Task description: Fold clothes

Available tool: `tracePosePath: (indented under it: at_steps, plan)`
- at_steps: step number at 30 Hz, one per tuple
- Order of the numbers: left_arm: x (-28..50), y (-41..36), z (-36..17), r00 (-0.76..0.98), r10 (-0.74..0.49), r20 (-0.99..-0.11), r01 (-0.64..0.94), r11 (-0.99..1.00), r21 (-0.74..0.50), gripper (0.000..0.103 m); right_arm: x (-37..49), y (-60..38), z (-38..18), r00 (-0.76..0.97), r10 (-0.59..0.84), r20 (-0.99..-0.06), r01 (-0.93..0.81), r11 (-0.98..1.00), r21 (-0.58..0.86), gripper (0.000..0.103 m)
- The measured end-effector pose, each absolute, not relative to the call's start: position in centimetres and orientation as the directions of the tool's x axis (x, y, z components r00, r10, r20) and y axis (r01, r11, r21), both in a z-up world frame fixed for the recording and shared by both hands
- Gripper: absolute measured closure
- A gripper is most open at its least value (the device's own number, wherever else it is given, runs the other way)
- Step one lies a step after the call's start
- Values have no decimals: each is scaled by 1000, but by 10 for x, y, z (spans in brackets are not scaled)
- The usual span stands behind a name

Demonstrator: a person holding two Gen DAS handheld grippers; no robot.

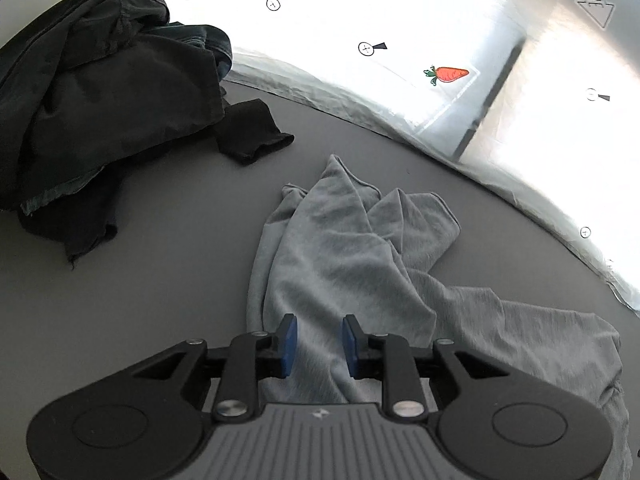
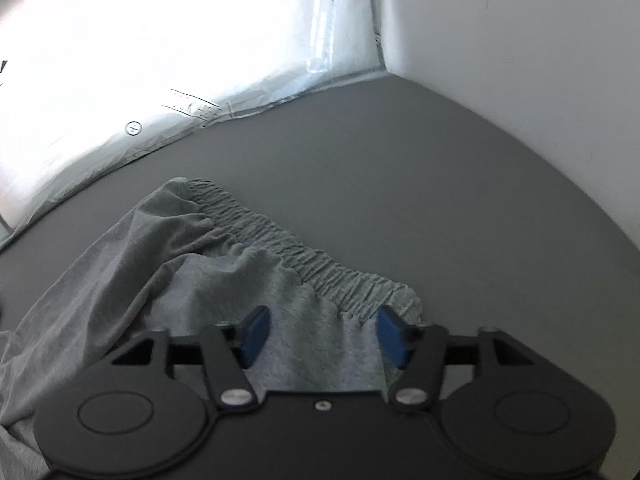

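The grey shorts point(image 1: 352, 264) lay crumpled on the grey desk point(image 1: 140, 280), spreading from the centre of the left wrist view toward 4 o'clock. The left gripper point(image 1: 319, 345) hung over the cloth at 6 o'clock, its jaws released with a gap between the blue pads point(image 1: 289, 344), cloth showing beneath them but nothing pinched. A heap of dark clothes point(image 1: 100, 92) sat at 10 o'clock, well apart from the shorts, with a black sleeve point(image 1: 254, 130) trailing out toward the centre. A carrot sticker point(image 1: 450, 74) showed on the bright white sheet point(image 1: 400, 20) at 1 o'clock.

In the right wrist view, the right gripper point(image 2: 322, 334) sat at 6 o'clock with its jaws spread wide over the shorts' elastic waistband point(image 2: 304, 252), which ran from 10 o'clock down to the right pad point(image 2: 392, 336). A white wall point(image 2: 520, 60) stood at 2 o'clock.
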State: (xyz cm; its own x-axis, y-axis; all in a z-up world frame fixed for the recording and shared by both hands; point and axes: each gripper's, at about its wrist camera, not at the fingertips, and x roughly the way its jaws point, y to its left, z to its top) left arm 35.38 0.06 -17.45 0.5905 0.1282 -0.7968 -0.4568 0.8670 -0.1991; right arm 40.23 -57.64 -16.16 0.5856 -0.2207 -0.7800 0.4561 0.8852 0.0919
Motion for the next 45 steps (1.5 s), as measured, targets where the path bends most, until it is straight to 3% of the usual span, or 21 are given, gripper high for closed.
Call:
tracePosePath:
  at_steps: [8, 18, 21, 26, 32, 36, 37, 39, 40, 41, 44, 45]
  plan:
    - [427, 28, -188, 564, 116, -817, -466, 862, -200, 75, 400, -592, -187, 486, -293, -823, 586, 808, 58, 28]
    - [555, 72, -216, 535, 117, -837, -471, 864, -181, 62, 413, -609, -214, 374, -325, -868, 745, 663, 73, 26]
    - [581, 75, -226, 514, 124, -849, -459, 875, -150, 62, 419, -610, -216, 371, -325, -870, 768, 634, 90, 22]
    - [602, 80, -251, 436, 165, -885, -484, 872, -77, 62, 426, -607, -217, 344, -341, -875, 770, 636, 54, 21]
    - [596, 87, -263, 460, 161, -873, -516, 849, -116, 64, 418, -610, -218, 342, -338, -877, 788, 612, 71, 20]
    - [595, 82, -264, 475, 186, -860, -490, 868, -82, 74, 413, -609, -219, 356, -345, -869, 806, 584, 98, 20]
    - [594, 81, -264, 478, 192, -857, -481, 873, -73, 76, 413, -607, -219, 355, -345, -869, 805, 585, 97, 22]
    - [594, 80, -263, 488, 172, -856, -464, 882, -87, 98, 414, -601, -218, 356, -345, -868, 795, 600, 88, 31]
    - [595, 81, -263, 489, 158, -858, -463, 880, -102, 100, 415, -598, -216, 363, -341, -867, 786, 612, 88, 43]
    - [595, 82, -262, 490, 146, -860, -462, 879, -114, 101, 415, -595, -214, 370, -335, -866, 776, 624, 89, 62]
    - [593, 84, -257, 506, 142, -851, -465, 876, -130, 102, 415, -591, -205, 384, -333, -861, 762, 642, 91, 97]
    - [591, 85, -253, 514, 143, -846, -468, 873, -137, 102, 415, -589, -200, 391, -343, -854, 756, 649, 86, 97]
